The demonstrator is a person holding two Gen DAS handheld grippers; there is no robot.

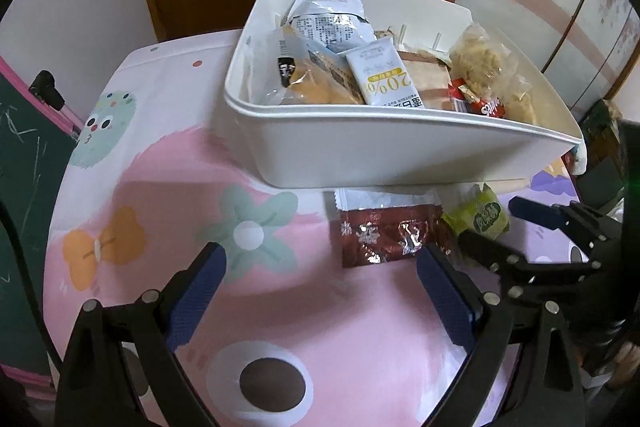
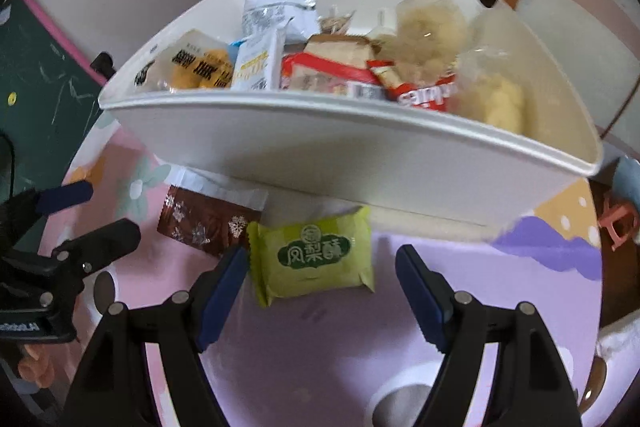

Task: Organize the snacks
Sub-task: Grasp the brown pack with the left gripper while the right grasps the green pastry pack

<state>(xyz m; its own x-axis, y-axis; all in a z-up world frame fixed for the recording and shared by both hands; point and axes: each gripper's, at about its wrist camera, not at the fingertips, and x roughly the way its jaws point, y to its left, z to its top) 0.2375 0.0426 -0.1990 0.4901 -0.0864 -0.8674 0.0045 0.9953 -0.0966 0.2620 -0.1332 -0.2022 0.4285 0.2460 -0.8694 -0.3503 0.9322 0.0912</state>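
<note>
Fingers first: right gripper [image 2: 322, 291] is spread wide, nothing btwn the pads, w/ the green pineapple-cake packet [image 2: 314, 257] lying just ahead at 12 o'clock. Its left edge is touching or nearly touching the left pad; the right pad stands well clear at 3 o'clock. Packet's long axis runs roughly 9-to-3, i.e. across the finger gap, tilted a little. Judgement: closing where it stands would catch only the near-left corner, so the coming move prob. needs a short push fwd plus a nudge toward 9.

Left gripper [image 1: 322, 285] is also released and empty, over bare pink tablecloth [image 1: 360, 327]. The dark red snowflake packet [image 1: 380, 237] sits at about 1 o'clock from it, just past the right pad, long axis also 9-to-3. So each arm is nearer its own packet: right for green, left for red.

Farther out, both packets lie tucked against the near wall of the white bin [image 2: 340, 163], which already holds a heap of snacks: bread, a "20%" sachet, a red Skittles bag, puffed pieces in clear wrap.

View diffs: right wrist view shows the green packet whole w/ its label; left wrist view shows only its corner [image 1: 482, 215], behind the right gripper's fingers [image 1: 484, 251]. Left view shows the red packet more fully. Right view is motion-blurred.
</note>
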